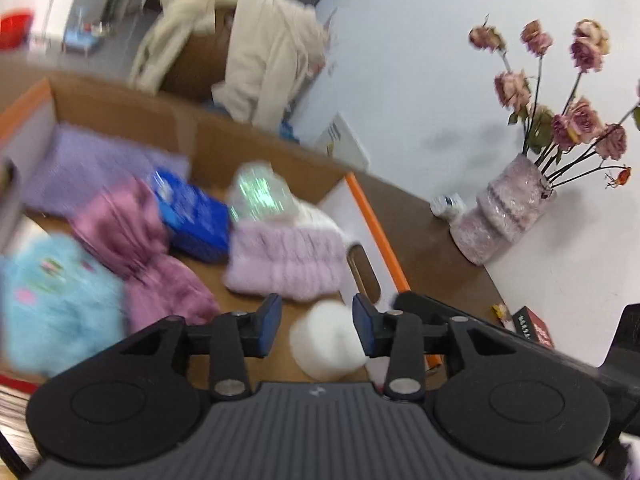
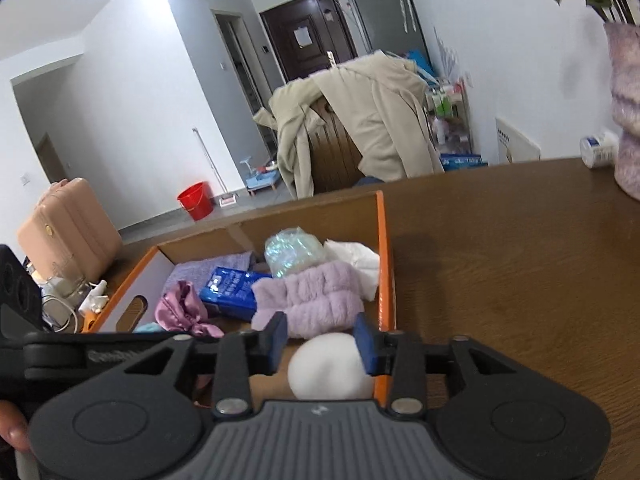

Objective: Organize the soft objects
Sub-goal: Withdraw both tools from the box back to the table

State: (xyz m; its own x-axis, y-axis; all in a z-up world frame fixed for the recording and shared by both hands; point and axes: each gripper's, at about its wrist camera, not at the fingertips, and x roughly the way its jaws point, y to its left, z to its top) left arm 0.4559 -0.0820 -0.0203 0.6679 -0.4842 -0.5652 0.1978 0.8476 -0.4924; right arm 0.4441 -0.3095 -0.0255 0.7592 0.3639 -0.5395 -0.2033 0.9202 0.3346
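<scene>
**A:** What do you see past my left hand-held gripper [image 1: 316, 326]?

**B:** Its blue pads stand apart. The white fluffy ball [image 1: 326, 342] sits just below the gap between them, inside the cardboard box [image 1: 376, 236]. Nothing is squeezed.

**A:** And my right hand-held gripper [image 2: 322, 346]?

**B:** It is open too. The same ball [image 2: 330, 368] lies between its pads, but I see no pad pressing it.

**A:** What lies farther ahead?

**B:** Just beyond the ball is the fuzzy lilac band [image 2: 310, 304]. Left of that are the blue packet [image 2: 232, 286] and the shiny pink cloth [image 2: 182, 310]. Far left of my left gripper is a fluffy light blue thing [image 1: 56, 304].

**A:** And to the right?

**B:** The box stands on the brown worktop [image 2: 520, 260]. A vase [image 1: 504, 212] of dried roses stands well apart.
</scene>
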